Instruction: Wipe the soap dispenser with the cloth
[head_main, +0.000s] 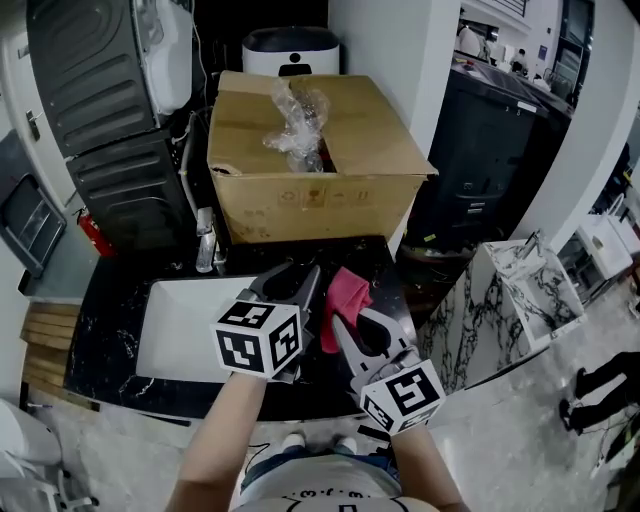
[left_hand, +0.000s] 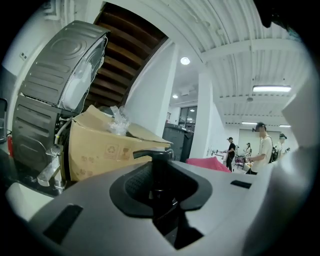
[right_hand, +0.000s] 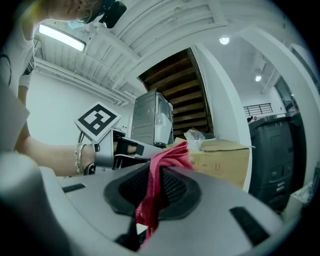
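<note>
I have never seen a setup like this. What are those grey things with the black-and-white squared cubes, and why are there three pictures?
There is no robot here. A person holds a two-jaw gripper in each hand, and the patterned cubes are part of those grippers. One picture comes from a camera on the person's head, looking down. The other two come from cameras riding on each gripper, looking along its jaws.

The left gripper is closed on a black soap dispenser, whose pump spout shows above the jaws. The right gripper is closed on a pink cloth.

Below them is a black counter with a white sink and a faucet. Behind it stands a cardboard box with crumpled plastic in it.
</note>
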